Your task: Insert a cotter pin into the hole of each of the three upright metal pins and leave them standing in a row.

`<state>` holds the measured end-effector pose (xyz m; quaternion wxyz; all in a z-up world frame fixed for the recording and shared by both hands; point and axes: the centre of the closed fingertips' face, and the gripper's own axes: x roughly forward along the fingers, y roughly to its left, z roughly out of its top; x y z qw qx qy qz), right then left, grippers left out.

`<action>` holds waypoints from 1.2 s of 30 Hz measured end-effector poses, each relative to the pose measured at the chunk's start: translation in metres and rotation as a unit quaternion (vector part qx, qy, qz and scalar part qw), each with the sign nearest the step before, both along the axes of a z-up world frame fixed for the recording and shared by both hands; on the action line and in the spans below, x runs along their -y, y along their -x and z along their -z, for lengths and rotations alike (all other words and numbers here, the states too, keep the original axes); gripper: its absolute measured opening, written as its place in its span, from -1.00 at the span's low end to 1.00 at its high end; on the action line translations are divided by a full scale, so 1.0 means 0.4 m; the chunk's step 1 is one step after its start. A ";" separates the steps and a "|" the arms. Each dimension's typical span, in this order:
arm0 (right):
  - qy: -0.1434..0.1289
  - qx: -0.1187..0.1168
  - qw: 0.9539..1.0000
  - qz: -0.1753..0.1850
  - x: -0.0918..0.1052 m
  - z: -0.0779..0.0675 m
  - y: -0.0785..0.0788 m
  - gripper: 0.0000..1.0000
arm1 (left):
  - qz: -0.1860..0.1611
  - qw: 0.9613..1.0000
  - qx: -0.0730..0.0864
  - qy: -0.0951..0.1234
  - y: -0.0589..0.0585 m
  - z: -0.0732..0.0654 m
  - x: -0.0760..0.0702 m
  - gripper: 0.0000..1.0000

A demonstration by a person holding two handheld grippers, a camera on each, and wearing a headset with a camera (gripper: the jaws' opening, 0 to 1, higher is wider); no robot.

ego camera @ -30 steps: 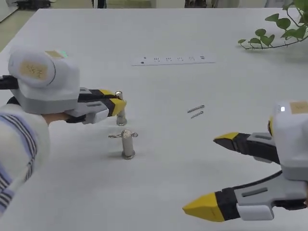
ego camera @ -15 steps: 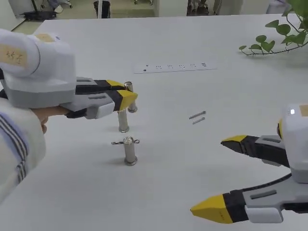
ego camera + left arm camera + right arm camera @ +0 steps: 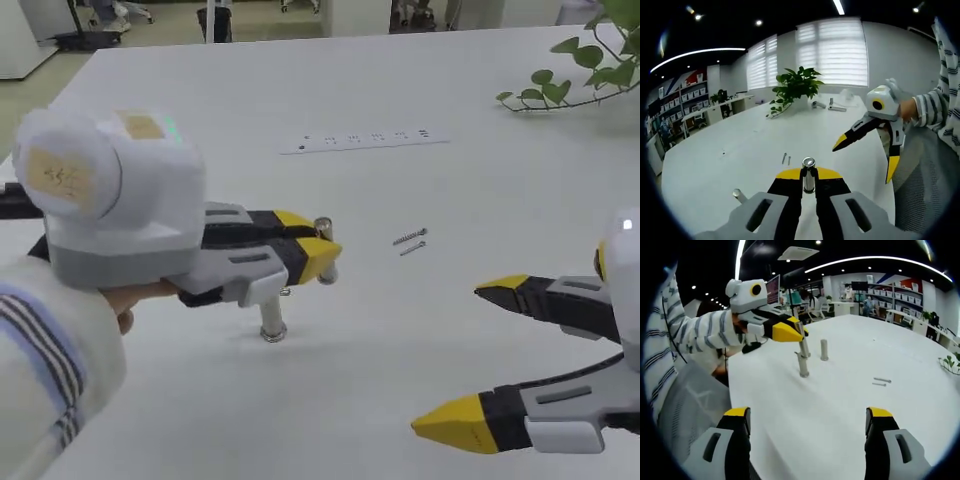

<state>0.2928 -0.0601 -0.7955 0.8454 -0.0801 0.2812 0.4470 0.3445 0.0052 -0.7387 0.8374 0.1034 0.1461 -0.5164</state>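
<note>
My left gripper (image 3: 325, 250) is shut on a bare metal pin (image 3: 322, 232), held upright above the white table; it stands between the yellow tips (image 3: 808, 175) in the left gripper view. Just below and left of it, a standing pin (image 3: 270, 322) carries a cotter pin and is partly hidden by the gripper. In the right gripper view that pin (image 3: 803, 365) stands near a second bare pin (image 3: 824, 350). Two loose cotter pins (image 3: 410, 240) lie to the right. My right gripper (image 3: 450, 360) hangs open at the lower right, holding nothing.
A flat white strip with small markings (image 3: 365, 140) lies further back on the table (image 3: 200, 100). A leafy plant (image 3: 585, 60) reaches in at the far right corner. A person's striped sleeve (image 3: 45, 360) is at the lower left.
The left gripper has lifted the bare pin off the table and carried it right and nearer, in front of the pin with the cotter pin. The right gripper has stayed open and still.
</note>
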 end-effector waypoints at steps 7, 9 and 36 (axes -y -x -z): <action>0.004 -0.003 1.000 0.000 0.005 0.007 0.011 0.93 | 0.021 0.999 -0.028 -0.010 0.063 0.073 0.003 -0.87; 0.004 -0.005 1.000 0.002 0.007 0.008 0.013 0.93 | 0.028 0.999 -0.035 -0.013 0.077 0.094 0.000 -0.87; 0.022 -0.021 0.999 0.009 0.020 0.026 0.018 0.91 | 0.109 0.992 -0.047 -0.035 0.149 0.206 0.023 -0.87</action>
